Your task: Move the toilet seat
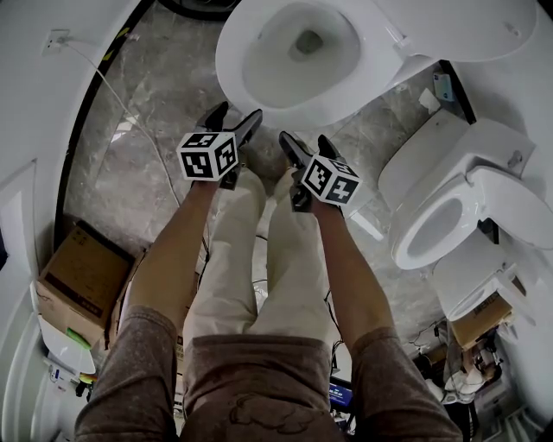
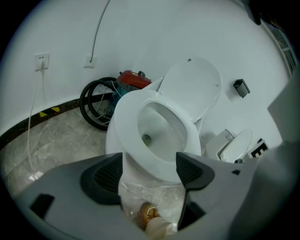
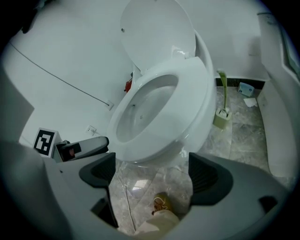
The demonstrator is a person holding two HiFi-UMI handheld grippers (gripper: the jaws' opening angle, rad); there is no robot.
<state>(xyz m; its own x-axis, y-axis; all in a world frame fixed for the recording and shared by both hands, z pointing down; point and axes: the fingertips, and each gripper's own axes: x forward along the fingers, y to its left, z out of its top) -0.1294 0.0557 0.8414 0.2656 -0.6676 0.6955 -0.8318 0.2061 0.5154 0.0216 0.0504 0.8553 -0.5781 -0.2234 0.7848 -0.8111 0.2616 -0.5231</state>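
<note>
A white toilet stands in front of me with its seat point(image 1: 230, 67) down on the bowl and its lid point(image 1: 467, 26) raised against the wall. The left gripper point(image 1: 235, 117) and the right gripper point(image 1: 304, 140) hover side by side just short of the bowl's front rim, both open and holding nothing. In the left gripper view the seat ring point(image 2: 123, 123) lies beyond the open left gripper point(image 2: 149, 171), with the lid point(image 2: 192, 86) upright behind. From the right gripper view the seat point(image 3: 190, 105) fills the middle above the open right gripper point(image 3: 152, 173).
A second toilet point(image 1: 449, 216) stands close at the right. A cardboard box point(image 1: 73, 276) sits at the left by the curved wall. A coiled black hose point(image 2: 96, 105) lies left of the bowl; a green toilet brush point(image 3: 222, 110) stands to its right. My shoe point(image 3: 161, 204) is below.
</note>
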